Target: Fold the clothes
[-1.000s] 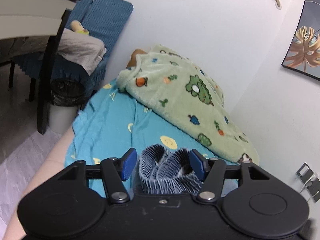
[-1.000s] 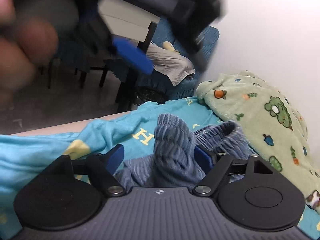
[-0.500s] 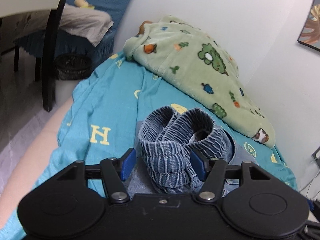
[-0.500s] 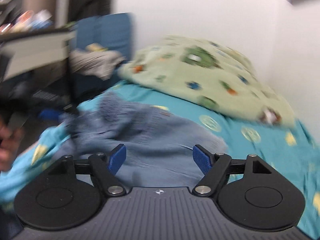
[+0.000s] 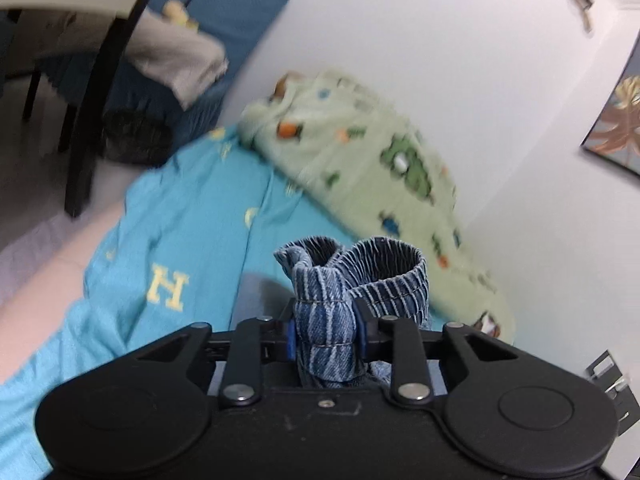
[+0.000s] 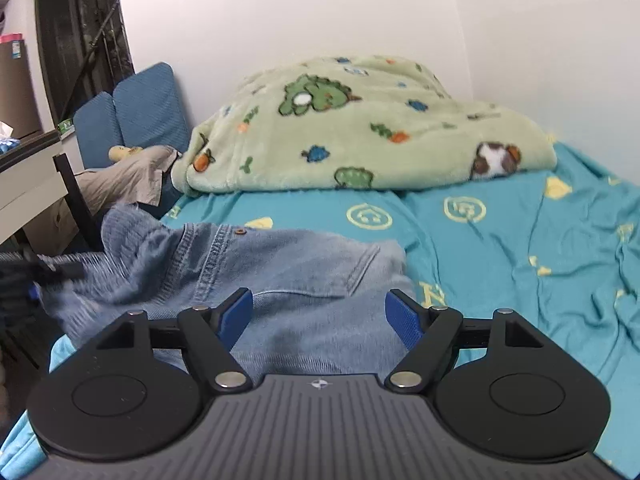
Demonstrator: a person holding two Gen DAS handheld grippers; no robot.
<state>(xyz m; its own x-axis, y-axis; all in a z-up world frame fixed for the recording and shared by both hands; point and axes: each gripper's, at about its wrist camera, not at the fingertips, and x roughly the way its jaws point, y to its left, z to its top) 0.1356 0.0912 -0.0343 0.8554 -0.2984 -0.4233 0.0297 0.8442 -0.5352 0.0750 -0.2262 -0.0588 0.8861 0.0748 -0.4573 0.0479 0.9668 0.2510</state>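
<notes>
Jeans [image 6: 280, 276] spread on teal sheet [image 6: 520, 248], lower centre of right view | left gripper [image 5: 325, 332] clamped on bunched waistband [image 5: 384, 276], centre frame | right gripper [image 6: 318, 318] wide apart over denim, holding nothing | green blanket [image 6: 360, 132] behind, upper centre

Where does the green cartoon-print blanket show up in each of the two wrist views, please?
Left wrist: the green blanket runs diagonally from centre to lower right, along the wall, beyond the denim waistband.
Right wrist: it fills the upper centre, heaped against the wall, behind the jeans.
Shared landmark: the teal bedsheet.
</notes>
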